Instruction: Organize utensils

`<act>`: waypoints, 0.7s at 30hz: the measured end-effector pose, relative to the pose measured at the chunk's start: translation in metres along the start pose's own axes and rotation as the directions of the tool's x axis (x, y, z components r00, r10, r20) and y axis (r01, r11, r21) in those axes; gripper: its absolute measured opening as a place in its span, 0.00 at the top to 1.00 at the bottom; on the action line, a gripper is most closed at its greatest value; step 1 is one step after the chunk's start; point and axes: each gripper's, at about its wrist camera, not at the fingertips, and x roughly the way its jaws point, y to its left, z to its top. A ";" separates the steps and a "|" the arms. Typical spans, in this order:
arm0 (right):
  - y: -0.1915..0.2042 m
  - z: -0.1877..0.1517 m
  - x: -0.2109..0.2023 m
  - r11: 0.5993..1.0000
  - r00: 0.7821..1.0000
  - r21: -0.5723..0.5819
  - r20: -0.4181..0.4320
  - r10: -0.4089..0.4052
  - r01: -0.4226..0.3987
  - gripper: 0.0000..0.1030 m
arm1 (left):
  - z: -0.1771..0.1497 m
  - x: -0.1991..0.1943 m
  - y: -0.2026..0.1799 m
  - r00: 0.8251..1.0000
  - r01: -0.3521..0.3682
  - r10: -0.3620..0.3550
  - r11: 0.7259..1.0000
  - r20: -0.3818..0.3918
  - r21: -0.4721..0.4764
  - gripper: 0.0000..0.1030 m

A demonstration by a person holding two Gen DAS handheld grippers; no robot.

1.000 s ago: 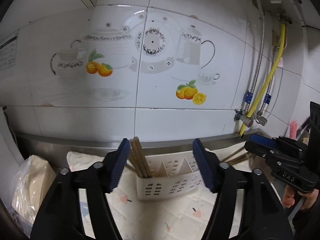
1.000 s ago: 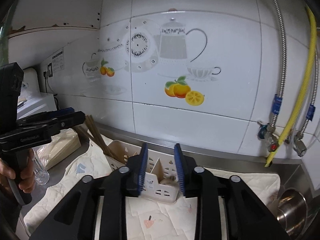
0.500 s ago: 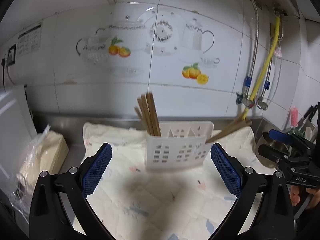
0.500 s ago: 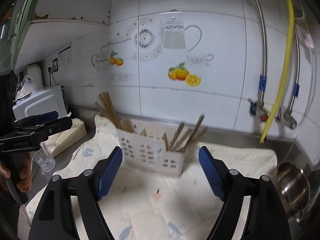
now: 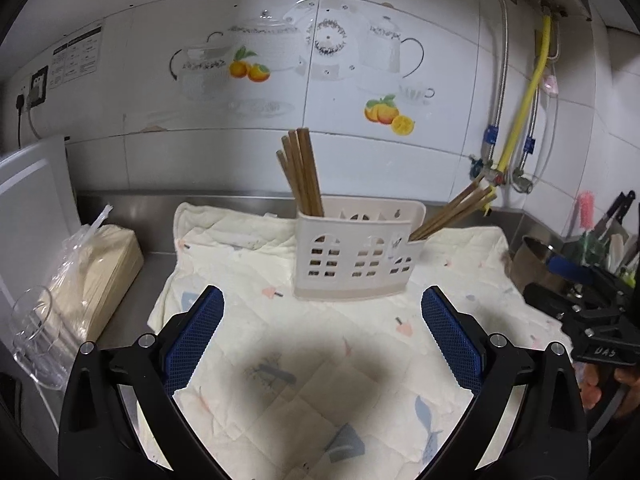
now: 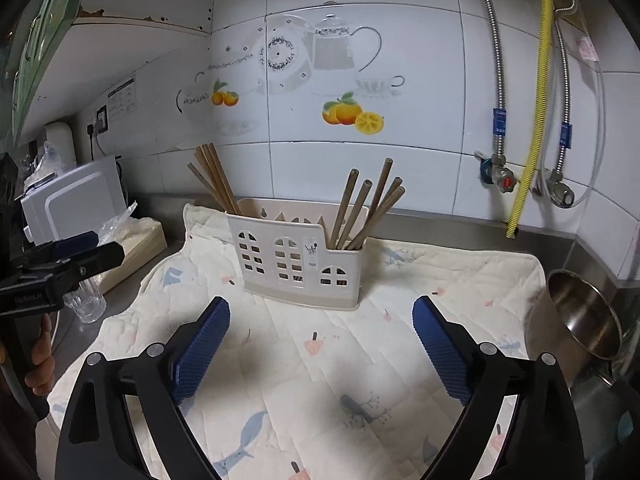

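Observation:
A cream plastic utensil holder with window-shaped holes stands on a patterned cloth; it also shows in the right wrist view. Several brown chopsticks stand in its left compartment, and another bunch leans out of its right compartment. The right wrist view shows the left bunch and the right bunch. My left gripper is open and empty, well in front of the holder. My right gripper is open and empty, also in front of it.
A bagged stack of paper and a clear glass stand left of the cloth. A steel pot stands at the right. Pipes and valves run down the tiled wall. The right gripper's body shows at right.
Both grippers have pulled back from the holder and opened wide. The right bunch of chopsticks now stands in the holder's right compartment.

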 end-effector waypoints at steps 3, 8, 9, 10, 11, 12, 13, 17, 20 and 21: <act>0.001 -0.003 -0.003 1.000 1.000 0.004 -0.001 -0.006 0.006 0.12 | -0.003 -0.002 -0.001 1.000 -0.018 0.018 1.000 -0.002 0.009 0.05; 0.001 -0.010 -0.003 1.000 1.000 0.011 -0.011 -0.020 0.020 0.11 | -0.007 -0.009 -0.004 0.996 -0.092 0.091 0.995 0.018 0.039 0.05; -0.001 -0.011 -0.002 1.000 1.000 0.018 -0.014 -0.019 0.020 0.11 | -0.007 -0.010 -0.004 0.996 -0.092 0.092 0.995 0.013 0.037 0.05; -0.002 -0.012 -0.002 1.000 1.000 0.022 -0.016 -0.020 0.021 0.11 | -0.008 -0.009 -0.004 0.995 -0.096 0.095 0.995 0.008 0.036 0.05; -0.002 -0.013 -0.002 0.999 1.000 0.025 -0.021 -0.021 0.022 0.11 | -0.009 -0.009 -0.003 0.995 -0.096 0.096 0.995 0.005 0.036 0.05; -0.002 -0.014 -0.002 0.999 0.999 0.026 -0.023 -0.023 0.024 0.11 | -0.011 -0.009 -0.003 0.995 -0.098 0.098 0.995 -0.002 0.035 0.05; -0.003 -0.014 -0.002 0.999 0.999 0.028 -0.024 -0.024 0.024 0.11 | -0.012 -0.008 -0.002 0.995 -0.098 0.099 0.995 -0.005 0.034 0.05; -0.004 -0.016 -0.003 0.999 0.999 0.031 -0.026 -0.024 0.024 0.11 | -0.017 -0.007 -0.001 0.996 -0.088 0.089 0.996 -0.019 0.032 0.05; -0.005 -0.018 -0.004 0.999 0.999 0.037 -0.031 -0.026 0.027 0.11 | -0.019 -0.005 -0.001 0.996 -0.078 0.079 0.997 -0.036 0.030 0.05; -0.006 -0.019 -0.003 0.999 0.999 0.040 -0.034 -0.025 0.026 0.11 | -0.020 -0.004 -0.001 0.996 -0.074 0.075 0.997 -0.043 0.027 0.05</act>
